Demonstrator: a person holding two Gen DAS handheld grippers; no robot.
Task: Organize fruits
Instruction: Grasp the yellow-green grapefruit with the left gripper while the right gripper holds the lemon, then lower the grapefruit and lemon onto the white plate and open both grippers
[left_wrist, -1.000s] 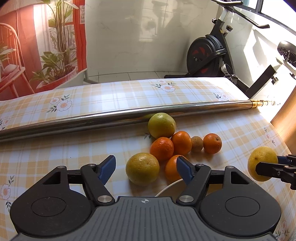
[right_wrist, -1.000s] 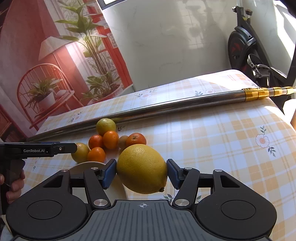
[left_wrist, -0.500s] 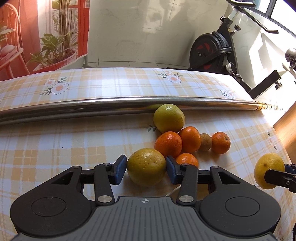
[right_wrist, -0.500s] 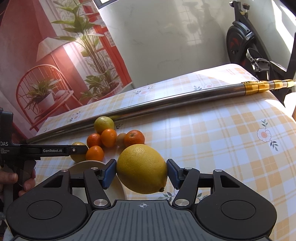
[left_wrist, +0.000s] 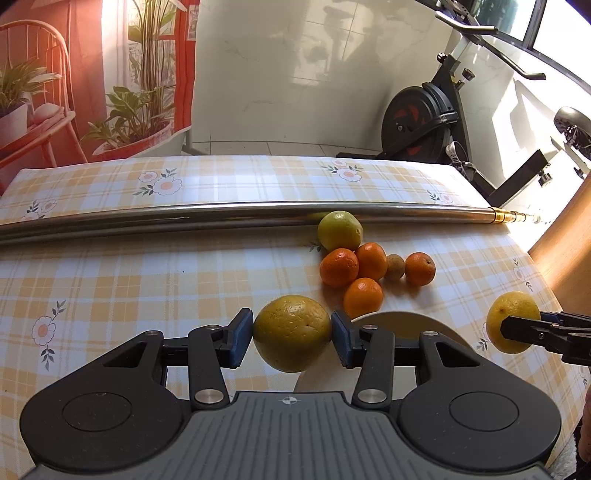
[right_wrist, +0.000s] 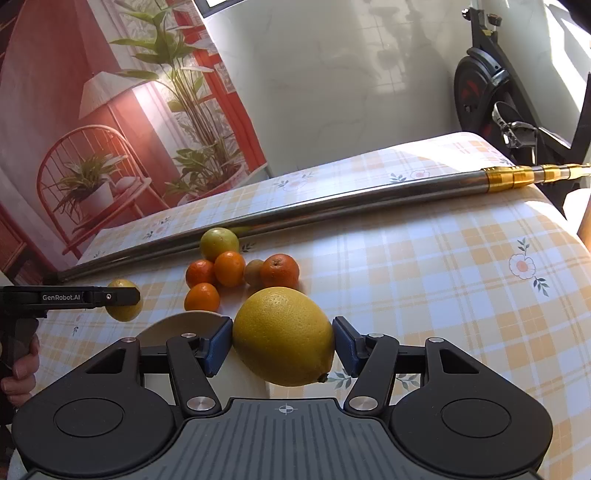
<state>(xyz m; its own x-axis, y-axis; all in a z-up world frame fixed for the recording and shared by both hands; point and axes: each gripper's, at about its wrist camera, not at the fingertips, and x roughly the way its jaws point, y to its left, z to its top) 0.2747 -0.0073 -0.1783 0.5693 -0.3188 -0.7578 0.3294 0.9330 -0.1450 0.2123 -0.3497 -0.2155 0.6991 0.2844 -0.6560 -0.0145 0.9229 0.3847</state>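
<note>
My left gripper (left_wrist: 291, 334) is shut on a yellow-green orange (left_wrist: 291, 334) and holds it above the tablecloth. My right gripper (right_wrist: 283, 338) is shut on a large yellow lemon (right_wrist: 283, 338), also seen at the right edge of the left wrist view (left_wrist: 511, 326). A white plate (left_wrist: 399, 325) lies just below and between both grippers. Behind it lie several small tangerines (left_wrist: 339, 267), a greenish citrus (left_wrist: 340, 230) and a small brown fruit (left_wrist: 395, 266).
A long steel pole (left_wrist: 221, 216) with a gold tip lies across the table behind the fruit. The table has a yellow checked cloth (left_wrist: 147, 280). An exercise bike (left_wrist: 424, 122) stands beyond the table's far right corner.
My left gripper moved forward around the yellow-green orange, closed on it and lifted it off the table. My right gripper kept holding the lemon, nearly still.
</note>
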